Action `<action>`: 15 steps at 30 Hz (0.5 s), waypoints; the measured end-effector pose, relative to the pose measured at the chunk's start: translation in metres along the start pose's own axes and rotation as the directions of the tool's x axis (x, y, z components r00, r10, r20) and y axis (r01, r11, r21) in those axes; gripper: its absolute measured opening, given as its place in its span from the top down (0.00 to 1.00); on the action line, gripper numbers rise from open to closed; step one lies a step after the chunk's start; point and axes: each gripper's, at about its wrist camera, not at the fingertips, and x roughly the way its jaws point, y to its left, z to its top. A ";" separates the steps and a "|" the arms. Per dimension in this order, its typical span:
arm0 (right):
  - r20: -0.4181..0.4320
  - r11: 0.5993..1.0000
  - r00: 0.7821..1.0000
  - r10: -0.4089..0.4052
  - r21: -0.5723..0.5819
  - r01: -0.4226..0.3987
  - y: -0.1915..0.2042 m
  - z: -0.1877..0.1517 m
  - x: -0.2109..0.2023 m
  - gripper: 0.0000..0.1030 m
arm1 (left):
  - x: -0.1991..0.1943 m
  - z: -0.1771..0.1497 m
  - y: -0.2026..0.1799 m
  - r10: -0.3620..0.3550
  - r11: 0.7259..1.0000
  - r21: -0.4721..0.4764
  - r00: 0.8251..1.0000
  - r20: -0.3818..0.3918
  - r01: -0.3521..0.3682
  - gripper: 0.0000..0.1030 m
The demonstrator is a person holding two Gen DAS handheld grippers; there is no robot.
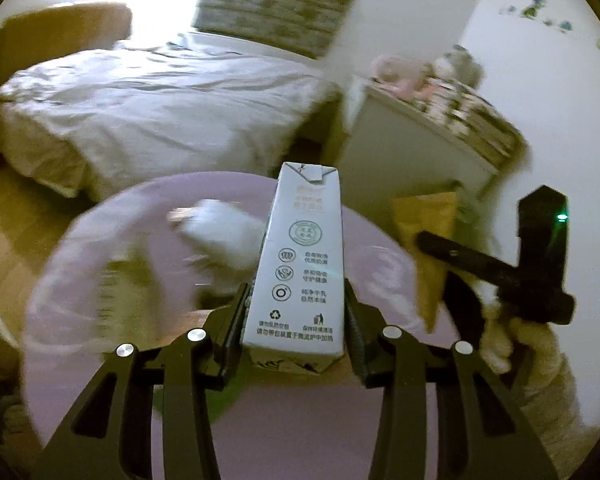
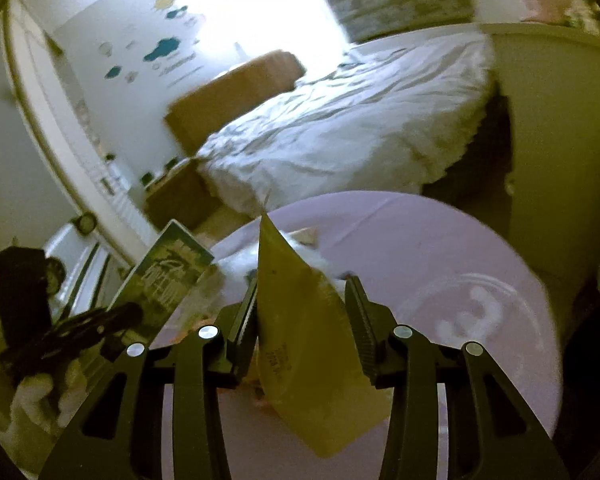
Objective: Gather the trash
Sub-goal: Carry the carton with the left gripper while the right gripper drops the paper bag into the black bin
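My left gripper (image 1: pixel 296 308) is shut on a white milk carton (image 1: pixel 300 264) with printed icons, held above a round purple table (image 1: pixel 120 320). My right gripper (image 2: pixel 302 304) is shut on a yellow flat packet (image 2: pixel 300 332). That packet also shows at the right of the left wrist view (image 1: pixel 428 240), beside the right gripper's black body (image 1: pixel 540 248). The carton shows green-printed in the right wrist view (image 2: pixel 164 280), with the left gripper's body (image 2: pixel 60 320). Crumpled white tissue (image 1: pixel 224 232) lies on the table behind the carton; it also shows in the right wrist view (image 2: pixel 236 268).
A bed with a grey wrinkled duvet (image 1: pixel 160 104) stands behind the table. A white cabinet (image 1: pixel 400 152) with soft toys on top is at the right. A cardboard box (image 2: pixel 228 88) stands past the bed. The purple table top (image 2: pixel 440 260) has a faint printed mark.
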 end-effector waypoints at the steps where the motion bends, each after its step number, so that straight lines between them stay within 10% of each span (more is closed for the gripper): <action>1: 0.010 1.000 1.000 -0.023 0.014 0.023 -0.008 -0.002 -0.007 0.59 | 0.007 0.001 -0.009 -0.017 1.000 0.011 1.000 -0.010 0.017 0.59; 15: 0.018 0.889 0.944 -0.328 0.345 0.302 -0.167 -0.065 -0.096 0.59 | 0.154 0.001 -0.158 -0.279 0.947 0.095 0.933 -0.228 0.306 0.59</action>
